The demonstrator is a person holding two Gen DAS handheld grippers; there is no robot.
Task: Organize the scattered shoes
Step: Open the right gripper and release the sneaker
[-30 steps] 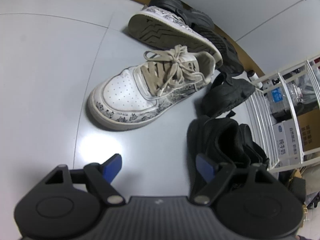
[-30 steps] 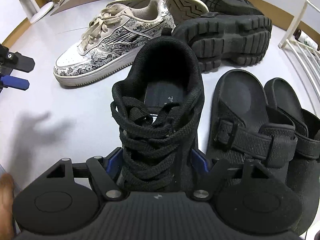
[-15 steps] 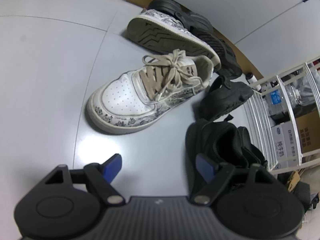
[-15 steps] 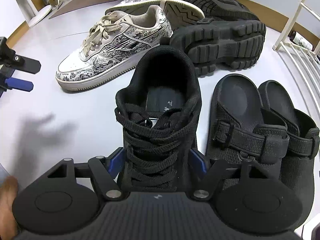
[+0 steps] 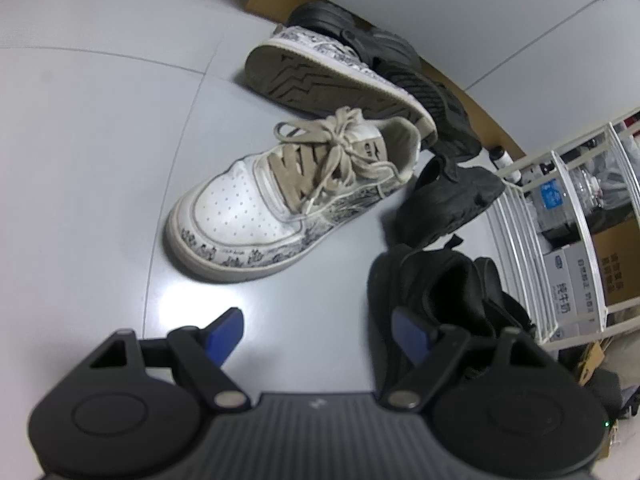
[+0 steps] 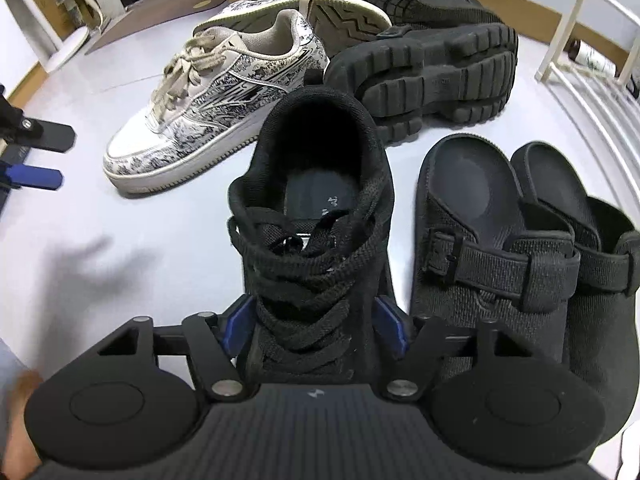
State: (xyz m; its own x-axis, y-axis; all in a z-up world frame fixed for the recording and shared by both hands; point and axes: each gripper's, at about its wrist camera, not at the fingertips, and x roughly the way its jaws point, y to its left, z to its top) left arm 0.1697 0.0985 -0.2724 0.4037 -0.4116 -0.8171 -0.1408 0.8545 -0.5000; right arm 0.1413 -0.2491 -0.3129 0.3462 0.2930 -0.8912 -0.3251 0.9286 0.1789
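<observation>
The right gripper [image 6: 316, 326] was pinching a black laced sneaker [image 6: 316, 240] across its forefoot, one blue pad [image 6: 236, 326] pressed on either side of the laces, with the heel opening facing away from the camera. Just beside it on the right stood a pair of black strapped sandals [image 6: 500, 248], side by side and touching each other, toes toward the camera. At the lower left edge of that view a blurred bit of a person's hand [image 6: 20, 412] showed.

The left gripper [image 5: 318, 330] hovered over the grey floor [image 5: 88, 152] with its fingers spread apart and nothing between them (the floor showed bare in the gap). Its right fingertip [image 5: 408, 330] overlapped the same black sneaker in the picture, though whether it touched could not be told.

Further out sat a white printed sneaker [image 5: 288, 204] with beige laces, upright, toe pointing toward the left gripper. Behind it its mate [image 5: 332, 80] lay tipped on its side, the zigzag sole showing. A chunky black shoe [image 6: 432, 84] lay on its side next to the white sneaker's heel, lugged sole toward the right camera, and another black shoe [image 5: 360, 36] rested behind the tipped sneaker near the wall.

On the right stood a white wire rack [image 5: 532, 216] holding boxes [image 5: 576, 280]
</observation>
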